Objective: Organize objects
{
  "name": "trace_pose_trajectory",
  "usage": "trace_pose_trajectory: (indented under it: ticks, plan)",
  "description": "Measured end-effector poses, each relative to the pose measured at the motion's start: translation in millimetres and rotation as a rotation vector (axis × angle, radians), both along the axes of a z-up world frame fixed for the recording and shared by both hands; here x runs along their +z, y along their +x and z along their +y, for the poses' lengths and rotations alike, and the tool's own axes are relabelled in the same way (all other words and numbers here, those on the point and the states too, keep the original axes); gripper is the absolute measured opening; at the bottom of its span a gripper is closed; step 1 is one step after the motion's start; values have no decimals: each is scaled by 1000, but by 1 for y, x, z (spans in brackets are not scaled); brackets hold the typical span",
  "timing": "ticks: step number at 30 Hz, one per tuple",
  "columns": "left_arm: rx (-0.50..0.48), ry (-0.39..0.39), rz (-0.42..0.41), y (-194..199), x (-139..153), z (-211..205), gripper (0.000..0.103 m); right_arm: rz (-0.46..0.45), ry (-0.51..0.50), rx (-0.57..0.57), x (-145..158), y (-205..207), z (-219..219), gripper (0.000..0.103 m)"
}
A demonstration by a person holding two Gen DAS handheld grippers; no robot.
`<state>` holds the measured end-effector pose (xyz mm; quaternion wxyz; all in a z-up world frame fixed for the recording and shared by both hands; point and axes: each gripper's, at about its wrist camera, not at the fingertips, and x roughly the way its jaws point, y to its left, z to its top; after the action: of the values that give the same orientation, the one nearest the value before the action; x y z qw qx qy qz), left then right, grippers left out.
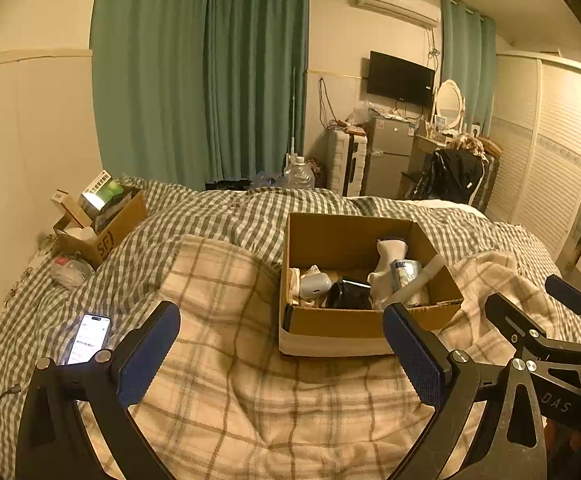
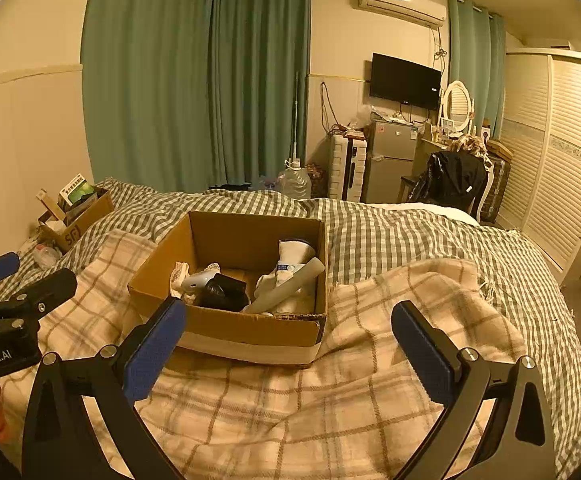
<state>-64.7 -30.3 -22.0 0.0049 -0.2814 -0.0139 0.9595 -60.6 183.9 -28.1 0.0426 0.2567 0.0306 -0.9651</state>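
Left wrist view: left gripper [image 1: 281, 354] spread wide, holding nothing, above the plaid blanket [image 1: 250, 400]. Cardboard box [image 1: 370, 324] at 1 o'clock, holding a white bottle [image 1: 386, 268], black pouch [image 1: 348, 294], pale tube [image 1: 422, 280]. Phone [image 1: 90, 338] at 9 o'clock.

Right wrist view: right gripper [image 2: 290, 350] likewise apart and empty; box [image 2: 250, 328] at 12 o'clock, just ahead. Probably light; thin walls likely to flex, so best pinched at a rim. Contents loose; tube probably slippery, easier taken mid-length.

The bed [image 1: 370, 204] bears a plaid blanket [image 1: 250, 380], cardboard box [image 1: 330, 324], and seemingly a phone [image 1: 90, 338].
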Motion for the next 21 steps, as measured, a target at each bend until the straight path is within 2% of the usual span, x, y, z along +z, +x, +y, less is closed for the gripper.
trace_pose_trajectory:
  ticks: [7,21]
  plan:
    - [-23,-19,0,0,1,6,103,8,-9,-4,4,1,1,103]
    - [-24,-29,-21,-5,-7,11,103,-24,-26,-18,-8,-10,6,103]
